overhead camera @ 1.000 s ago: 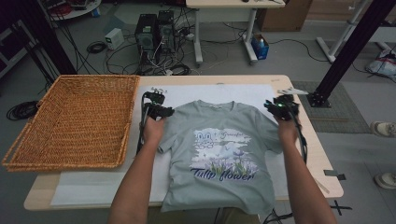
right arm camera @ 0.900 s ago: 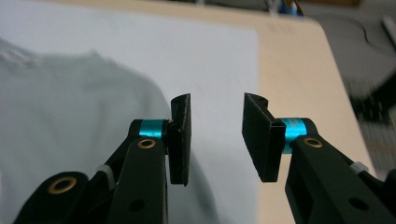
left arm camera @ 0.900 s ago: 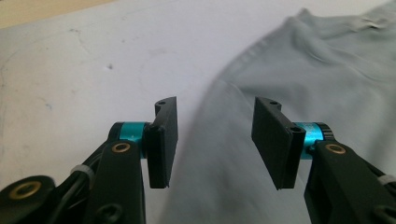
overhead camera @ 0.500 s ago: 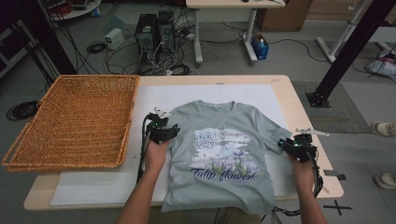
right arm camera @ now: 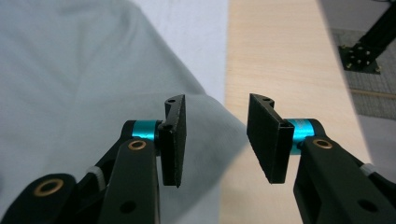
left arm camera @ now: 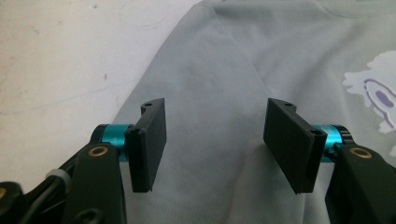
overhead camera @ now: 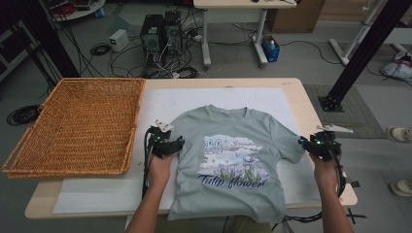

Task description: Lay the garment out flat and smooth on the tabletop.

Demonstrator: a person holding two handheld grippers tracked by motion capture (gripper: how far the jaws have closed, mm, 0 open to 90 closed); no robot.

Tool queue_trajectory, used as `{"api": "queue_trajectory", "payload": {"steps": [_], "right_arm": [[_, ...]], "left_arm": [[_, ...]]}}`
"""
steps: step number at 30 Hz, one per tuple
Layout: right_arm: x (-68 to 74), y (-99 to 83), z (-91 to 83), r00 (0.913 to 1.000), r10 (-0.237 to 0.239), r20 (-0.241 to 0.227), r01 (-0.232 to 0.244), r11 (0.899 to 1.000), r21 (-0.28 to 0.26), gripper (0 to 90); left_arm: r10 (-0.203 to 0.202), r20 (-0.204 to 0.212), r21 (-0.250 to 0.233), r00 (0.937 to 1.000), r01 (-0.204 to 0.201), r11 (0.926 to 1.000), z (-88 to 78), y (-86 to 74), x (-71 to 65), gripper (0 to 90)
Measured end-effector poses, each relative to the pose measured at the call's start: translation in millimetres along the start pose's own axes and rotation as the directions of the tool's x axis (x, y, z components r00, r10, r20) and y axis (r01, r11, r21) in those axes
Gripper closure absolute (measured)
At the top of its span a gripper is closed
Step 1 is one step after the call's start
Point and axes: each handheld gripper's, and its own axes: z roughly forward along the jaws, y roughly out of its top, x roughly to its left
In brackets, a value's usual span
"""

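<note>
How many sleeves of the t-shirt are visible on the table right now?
2. The left sleeve lies by the left gripper, toward the wicker basket; the right sleeve lies beside the right gripper, near the table's right edge. None looks hidden.

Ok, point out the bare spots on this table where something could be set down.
Free: the white mat behind the t-shirt, and its front left corner between the wicker basket and the left gripper. The wood strip right of the mat is narrow. Crowded: both sleeves, where the left gripper and right gripper hover with open jaws.
</note>
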Motion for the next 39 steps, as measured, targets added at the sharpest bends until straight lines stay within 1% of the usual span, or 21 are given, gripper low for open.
{"api": "queue_trajectory", "payload": {"steps": [2,4,5,7,8,12,13,15,18,21,22,27,29,31,33,34,35,36,37,38,39], "right_arm": [[3.2,1.8,18.6,0.9983,-0.058,-0.002,0.058,0.996,0.064,63.5],[0.2,4.3,19.7,0.9968,-0.067,-0.043,0.069,0.996,0.058,87.7],[1.6,6.1,18.2,0.9924,-0.120,0.025,0.118,0.989,0.087,88.7],[-2.8,6.2,16.5,0.9943,-0.095,0.049,0.089,0.991,0.099,88.7],[-3.4,6.1,15.0,0.9957,-0.084,0.039,0.080,0.992,0.097,88.2],[3.6,11.7,1.8,0.9968,-0.068,0.041,0.068,0.998,-0.002,63.1],[4.7,14.7,0.6,0.9973,-0.068,0.025,0.069,0.998,-0.015,59.6],[5.4,20.6,3.4,0.9977,-0.062,-0.026,0.061,0.998,-0.018,54.7],[13.0,27.2,17.2,0.9943,-0.089,-0.059,0.090,0.996,0.022,51.2],[19.8,33.5,33.6,0.9917,-0.105,-0.074,0.108,0.994,0.034,51.2],[20.4,34.9,37.0,0.9918,-0.106,-0.072,0.109,0.994,0.033,51.2],[18.0,41.5,43.9,0.9916,-0.100,-0.082,0.102,0.995,0.024,51.2],[15.3,45.4,43.5,0.9911,-0.101,-0.087,0.103,0.995,0.016,51.2],[13.6,52.1,44.3,0.9915,-0.087,-0.097,0.087,0.996,-0.003,51.2],[16.0,61.3,47.0,0.9900,-0.085,-0.113,0.084,0.996,-0.019,51.2],[17.7,65.1,48.6,0.9886,-0.090,-0.121,0.088,0.996,-0.023,51.2],[17.7,65.1,48.6,0.9886,-0.090,-0.121,0.088,0.996,-0.023,51.2],[26.2,76.9,55.3,0.9839,-0.111,-0.140,0.109,0.994,-0.022,51.6],[30.3,81.7,59.5,0.9807,-0.119,-0.155,0.117,0.993,-0.021,52.0],[30.3,81.7,59.5,0.9807,-0.119,-0.155,0.117,0.993,-0.021,52.0],[38.6,89.5,68.8,0.9751,-0.137,-0.174,0.139,0.990,-0.003,53.8]], "left_arm": [[-0.006,0.000,0.003,1.0000,0.006,1.0000,-0.6,-1.3,1.1,39.4],[-0.020,-0.001,-0.004,0.9998,0.020,0.9998,-3.4,-2.8,3.4,39.4],[-0.019,-0.002,-0.007,0.9998,0.019,0.9998,-4.2,-2.5,3.8,39.4],[-0.016,-0.003,-0.013,0.9999,0.016,0.9998,-3.7,-1.1,4.6,39.4],[-0.016,-0.007,-0.016,0.9998,0.016,0.9997,-2.6,0.2,5.0,39.4],[0.008,-0.040,-0.023,0.9992,-0.009,0.9997,3.5,5.4,10.3,39.5],[-0.007,-0.073,0.016,0.9973,0.008,0.9998,11.4,6.5,17.4,39.6],[-0.038,-0.100,0.066,0.9942,0.045,0.9968,19.4,4.6,24.8,39.6],[-0.069,-0.099,0.065,0.9927,0.076,0.9950,21.5,3.6,30.5,41.2],[-0.023,-0.129,0.090,0.9914,0.035,0.9953,18.8,5.3,24.3,82.9],[-0.024,-0.146,0.101,0.9890,0.039,0.9941,17.8,5.7,23.0,87.7],[-0.059,-0.230,0.110,0.9714,0.086,0.9902,6.1,3.8,28.6,87.8],[-0.049,-0.226,0.101,0.9728,0.074,0.9921,4.8,6.7,27.0,86.6],[-0.038,-0.211,0.094,0.9767,0.059,0.9938,8.3,13.5,23.9,64.8],[-0.022,-0.191,0.092,0.9814,0.040,0.9949,13.3,22.7,21.4,52.2],[0.001,-0.167,0.091,0.9859,0.014,0.9957,18.4,30.8,20.3,50.0],[0.001,-0.167,0.091,0.9859,0.014,0.9957,18.4,30.8,20.3,47.6],[-0.003,-0.104,0.087,0.9945,0.012,0.9961,28.7,45.5,21.7,45.8],[-0.019,-0.068,0.086,0.9975,0.025,0.9960,34.7,52.6,23.8,45.6],[-0.019,-0.068,0.086,0.9975,0.025,0.9960,34.7,52.6,23.8,45.5],[0.013,-0.056,0.114,0.9984,-0.006,0.9935,44.7,63.9,26.1,45.4]]}}
